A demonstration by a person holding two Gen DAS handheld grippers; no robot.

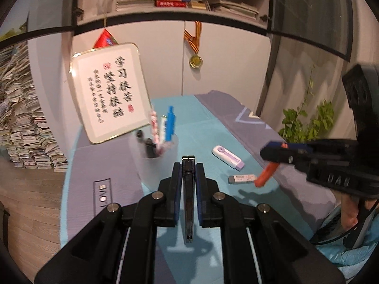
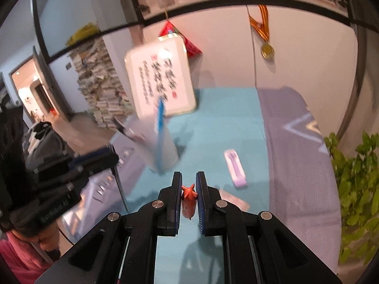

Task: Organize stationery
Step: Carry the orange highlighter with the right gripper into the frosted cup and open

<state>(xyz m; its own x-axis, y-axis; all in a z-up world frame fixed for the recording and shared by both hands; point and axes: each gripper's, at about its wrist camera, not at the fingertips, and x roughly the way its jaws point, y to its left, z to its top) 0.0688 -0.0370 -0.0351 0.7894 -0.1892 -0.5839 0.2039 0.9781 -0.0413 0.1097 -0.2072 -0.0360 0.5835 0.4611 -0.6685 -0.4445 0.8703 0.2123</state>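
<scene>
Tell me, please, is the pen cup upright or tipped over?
Upright. The cup stands on its base on the mat, with pens sticking up from its mouth.

My left wrist camera looks down along my fingers, close above the mat [image 1: 203, 127]; my right does likewise from the mat's other side. Both face the wall and share the cup [image 1: 161, 151], board [image 1: 109, 90] and medal [image 1: 195, 61]

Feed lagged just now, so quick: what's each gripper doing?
Left gripper: shut on a black pen.
Right gripper: shut on an orange pen.
</scene>
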